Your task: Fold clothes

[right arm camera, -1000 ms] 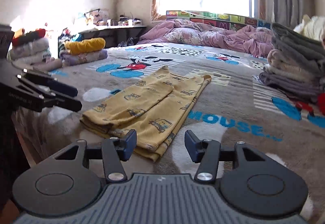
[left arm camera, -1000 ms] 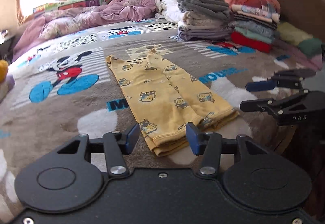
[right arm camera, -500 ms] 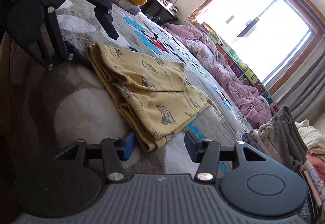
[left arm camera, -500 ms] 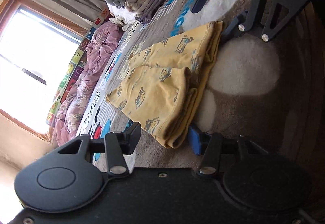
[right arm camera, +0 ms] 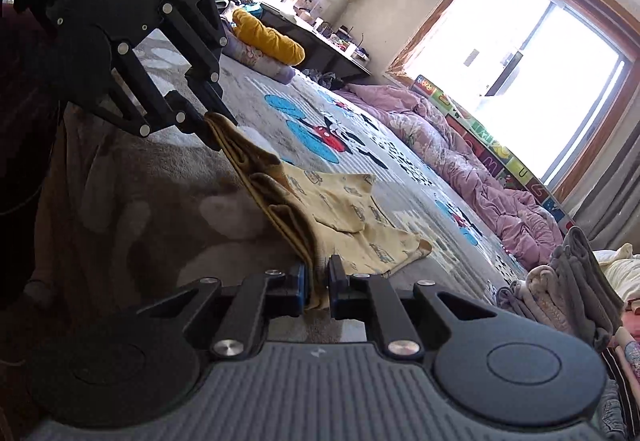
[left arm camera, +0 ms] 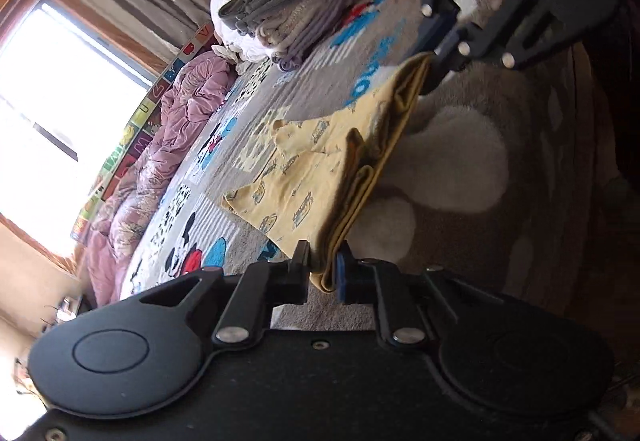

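Observation:
Yellow printed pants (left arm camera: 316,165) lie folded lengthwise on the cartoon-mouse bed blanket (left arm camera: 460,161). My left gripper (left arm camera: 323,264) is shut on one corner of the pants' near hem edge. My right gripper (right arm camera: 317,279) is shut on the other corner of that hem, where the yellow pants (right arm camera: 340,209) bunch into layers. Each view shows the other gripper pinching the far end of the same edge: the right gripper (left arm camera: 430,59) at the upper right of the left wrist view, the left gripper (right arm camera: 212,117) at the upper left of the right wrist view. The hem edge is lifted slightly off the blanket between them.
A stack of folded grey towels and coloured clothes (left arm camera: 288,13) stands at the head of the bed. A crumpled purple quilt (right arm camera: 460,161) lies under the window. A yellow bundle (right arm camera: 268,37) and a cluttered desk (right arm camera: 320,37) stand past the bed's far side.
Both grippers were open in front of the hem a second ago. They rolled sideways, moved onto the hem corners and shut on them, and the edge has risen a little.

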Tool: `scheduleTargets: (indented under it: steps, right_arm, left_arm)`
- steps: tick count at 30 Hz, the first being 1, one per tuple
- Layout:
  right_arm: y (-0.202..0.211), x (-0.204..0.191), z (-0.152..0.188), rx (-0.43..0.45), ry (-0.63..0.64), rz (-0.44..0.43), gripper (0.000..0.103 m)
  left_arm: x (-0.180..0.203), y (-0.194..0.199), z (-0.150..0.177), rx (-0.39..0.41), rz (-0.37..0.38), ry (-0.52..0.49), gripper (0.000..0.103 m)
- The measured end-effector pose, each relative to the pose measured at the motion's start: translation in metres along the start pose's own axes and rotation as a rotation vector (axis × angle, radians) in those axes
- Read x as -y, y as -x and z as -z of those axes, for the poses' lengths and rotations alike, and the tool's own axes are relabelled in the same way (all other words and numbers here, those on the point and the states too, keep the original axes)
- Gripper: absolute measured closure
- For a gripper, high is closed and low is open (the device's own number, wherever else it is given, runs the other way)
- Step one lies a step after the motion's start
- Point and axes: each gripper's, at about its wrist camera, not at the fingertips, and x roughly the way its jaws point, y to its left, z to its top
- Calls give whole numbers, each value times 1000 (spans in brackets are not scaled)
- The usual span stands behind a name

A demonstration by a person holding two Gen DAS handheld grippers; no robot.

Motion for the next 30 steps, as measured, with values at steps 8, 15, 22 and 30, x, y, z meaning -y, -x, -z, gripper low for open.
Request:
scheduleTargets:
  steps: [8, 15, 22, 30]
  right_arm:
    - [-29, 77, -21, 100, -226, -18, 89]
    - [-107, 161, -8, 123, -593, -136, 89]
    - [-187, 201, 14, 53, -722, -170, 89]
    - [-227, 219, 40, 29, -876, -221, 89]
  left_arm:
    - [-79, -32, -20, 112, 94, 304, 91]
    - [-141, -115, -18, 144, 204, 537, 91]
    - [-171, -190, -11, 118, 248, 618, 91]
    - [-185, -234, -2, 81, 275, 658, 91]
